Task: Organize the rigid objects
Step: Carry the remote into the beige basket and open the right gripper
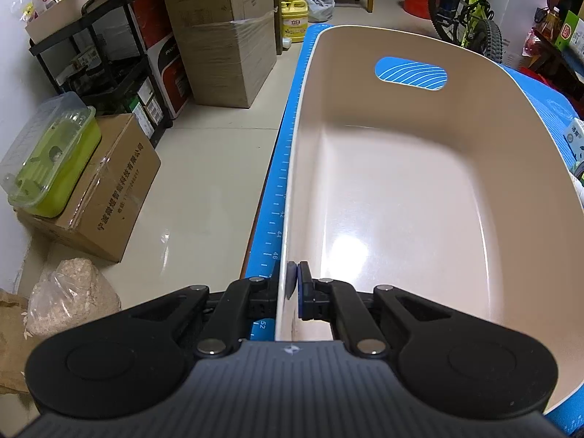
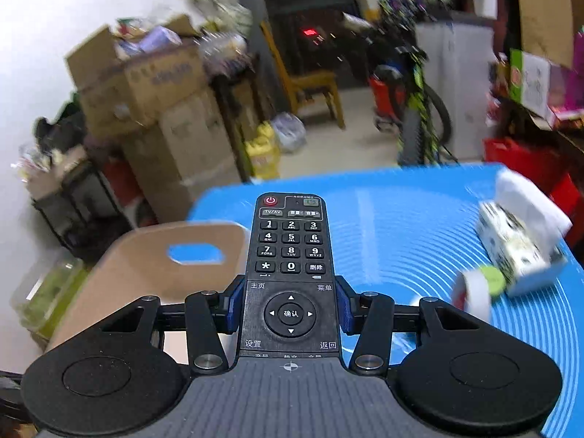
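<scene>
Left tongs: clamped tight on the near rim of the beige bin; we judge this steadies it.
Right tongs: half-open, gripping the remote by its sides.
Remote: held above the blue desk, beside the bin, likely headed there.

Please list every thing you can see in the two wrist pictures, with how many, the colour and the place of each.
bin: one, beige, on the blue mat, nothing in it.
mat: one, blue with white lines, covers the table.
remote control: one, black, between the right gripper's pads, above the mat.
printed box: one, white with a pattern, right on the mat, blurred.
cardboard boxes: several, brown, on the floor at the wall.
yellow jug: one, on the floor.
bicycle: one, green and black, at the back.
left gripper: black, shut on the bin's rim.
right gripper: black, shut on the remote control.
</scene>
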Action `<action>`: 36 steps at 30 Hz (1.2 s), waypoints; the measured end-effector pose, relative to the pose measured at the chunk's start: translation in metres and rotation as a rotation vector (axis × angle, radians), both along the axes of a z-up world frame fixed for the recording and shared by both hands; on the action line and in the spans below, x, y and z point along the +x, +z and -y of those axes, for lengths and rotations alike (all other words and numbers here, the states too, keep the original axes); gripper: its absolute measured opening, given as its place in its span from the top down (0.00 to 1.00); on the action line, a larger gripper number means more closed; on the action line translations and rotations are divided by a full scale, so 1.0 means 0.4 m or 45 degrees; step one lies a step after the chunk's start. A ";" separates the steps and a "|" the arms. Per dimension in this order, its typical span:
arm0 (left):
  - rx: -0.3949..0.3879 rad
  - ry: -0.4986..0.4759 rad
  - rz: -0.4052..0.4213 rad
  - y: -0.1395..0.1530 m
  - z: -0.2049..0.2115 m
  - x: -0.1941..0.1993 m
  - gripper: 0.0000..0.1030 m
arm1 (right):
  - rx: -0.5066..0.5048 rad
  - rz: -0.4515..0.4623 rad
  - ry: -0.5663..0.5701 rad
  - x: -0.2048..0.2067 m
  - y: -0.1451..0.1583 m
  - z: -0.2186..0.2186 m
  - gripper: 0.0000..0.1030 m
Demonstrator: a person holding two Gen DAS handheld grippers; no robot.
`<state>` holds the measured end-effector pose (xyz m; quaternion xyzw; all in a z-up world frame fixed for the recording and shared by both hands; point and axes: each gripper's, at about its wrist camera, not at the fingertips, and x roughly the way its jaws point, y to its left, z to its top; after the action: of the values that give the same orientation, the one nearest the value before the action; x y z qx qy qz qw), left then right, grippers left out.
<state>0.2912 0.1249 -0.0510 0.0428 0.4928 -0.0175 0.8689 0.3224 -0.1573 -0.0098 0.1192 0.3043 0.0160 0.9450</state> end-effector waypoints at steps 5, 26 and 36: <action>0.015 -0.004 0.001 -0.001 0.002 -0.002 0.92 | 0.016 0.069 0.111 -0.001 0.048 -0.083 0.47; 0.043 0.005 0.009 0.003 0.011 -0.004 0.91 | -0.142 -0.265 0.369 0.072 -0.103 -0.341 0.47; 0.063 -0.008 0.020 0.001 0.014 -0.005 0.91 | -0.160 -0.561 0.401 0.117 -0.167 -0.359 0.47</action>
<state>0.2892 0.1195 -0.0504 0.0661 0.4861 -0.0076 0.8714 0.3691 -0.0136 -0.0767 0.0122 0.5176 0.1176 0.8474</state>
